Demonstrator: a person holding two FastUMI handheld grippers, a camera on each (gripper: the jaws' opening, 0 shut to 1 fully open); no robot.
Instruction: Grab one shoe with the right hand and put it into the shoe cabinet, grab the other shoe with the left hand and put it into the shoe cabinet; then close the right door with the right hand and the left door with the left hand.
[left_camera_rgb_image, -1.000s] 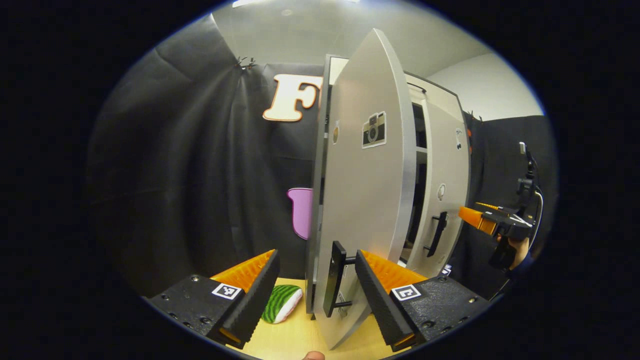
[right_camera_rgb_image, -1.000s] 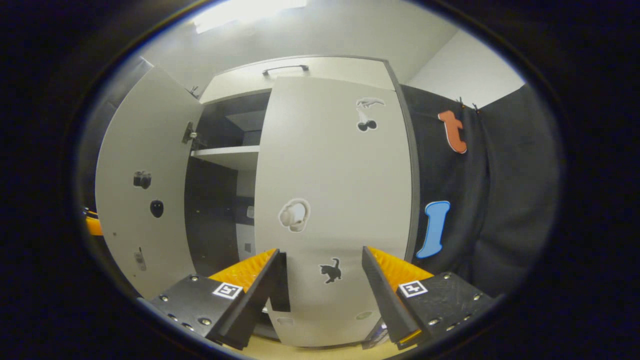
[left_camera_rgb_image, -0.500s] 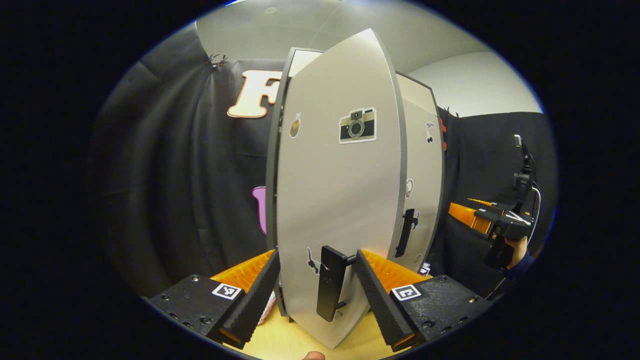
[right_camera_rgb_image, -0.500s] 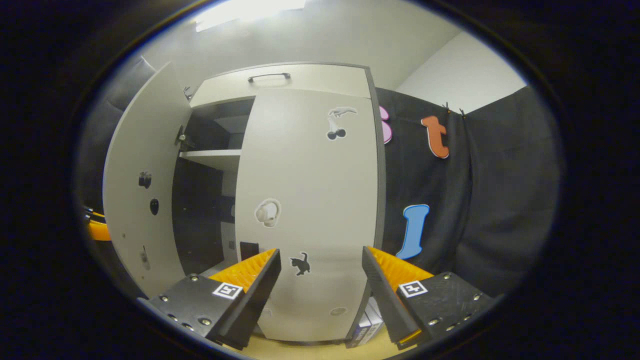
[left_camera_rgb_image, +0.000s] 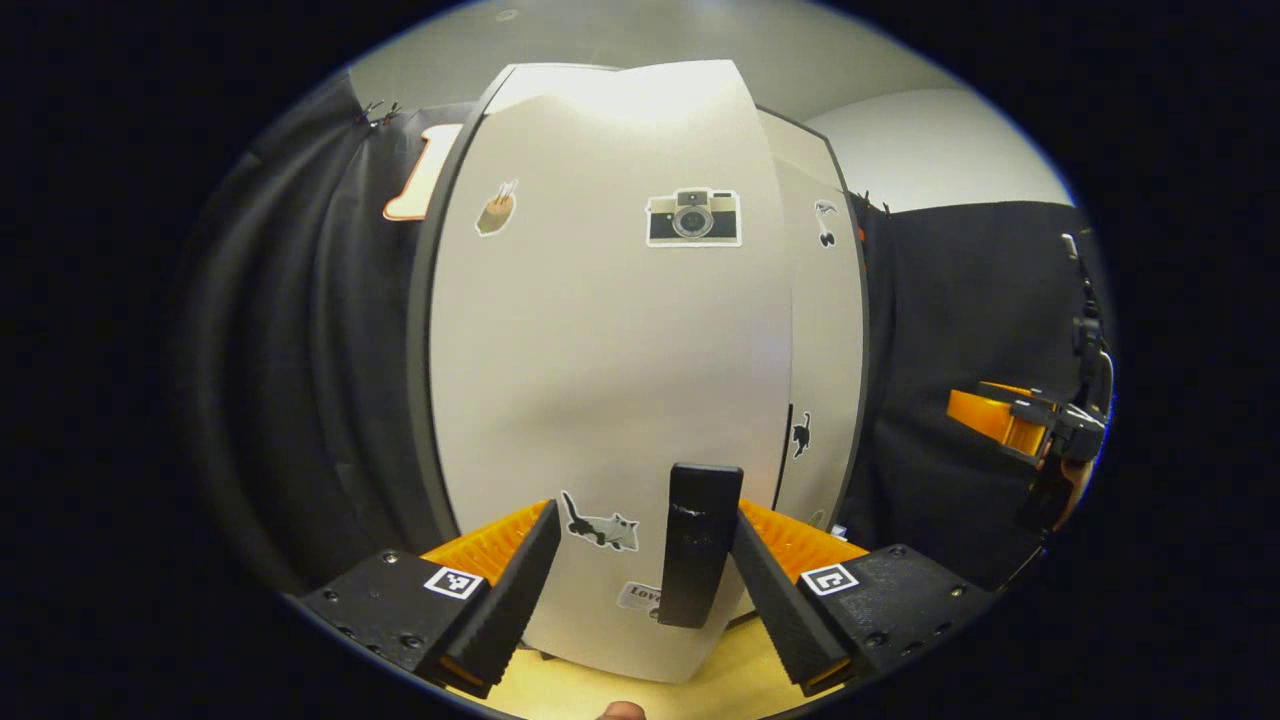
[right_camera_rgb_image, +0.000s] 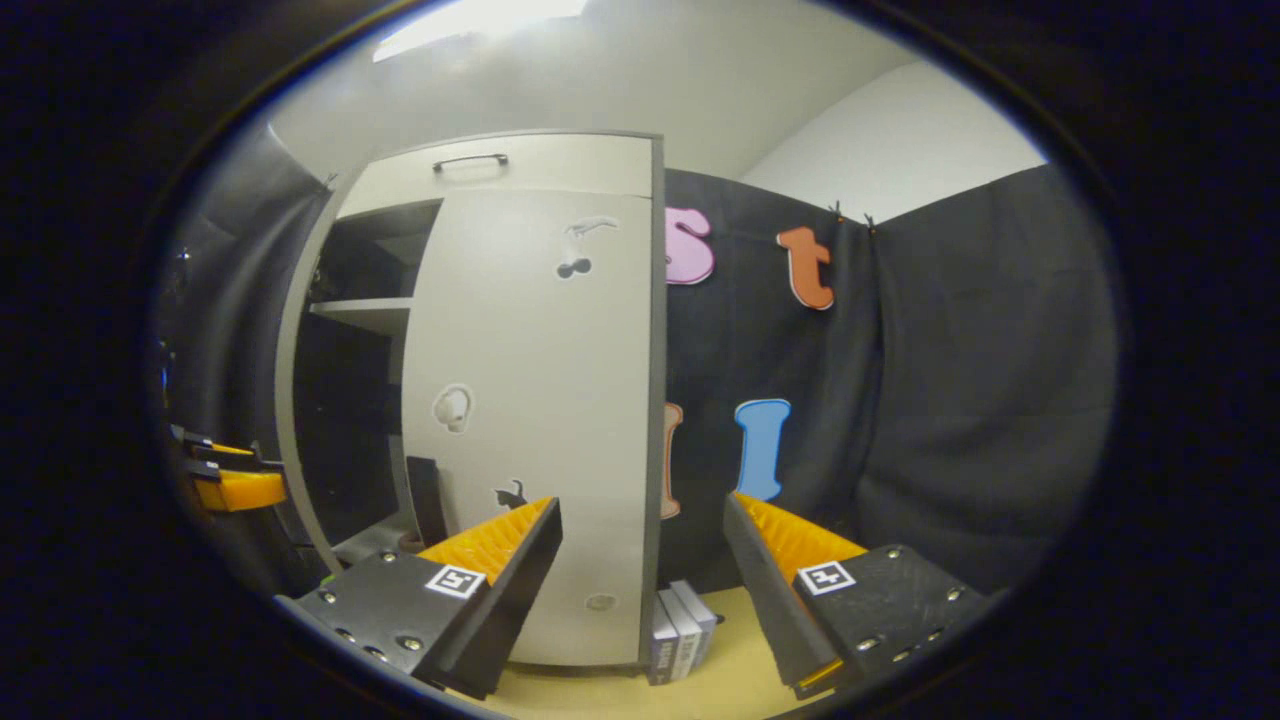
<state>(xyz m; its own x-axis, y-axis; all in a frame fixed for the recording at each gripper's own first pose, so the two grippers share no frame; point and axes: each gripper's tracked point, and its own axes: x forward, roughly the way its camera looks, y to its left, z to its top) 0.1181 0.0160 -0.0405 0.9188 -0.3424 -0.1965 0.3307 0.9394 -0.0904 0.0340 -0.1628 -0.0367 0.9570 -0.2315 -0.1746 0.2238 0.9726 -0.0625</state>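
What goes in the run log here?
phase: closing doors | left tongs: open, straddling left door handle | right door: shut | right tongs: open

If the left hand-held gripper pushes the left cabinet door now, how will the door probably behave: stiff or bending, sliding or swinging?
The left door looks like a flat rigid panel, so it will probably not bend. It likely swings on its hinged side rather than slides. Its handle stands between the open fingers of the left hand-held gripper, so a push there should turn the door easily.
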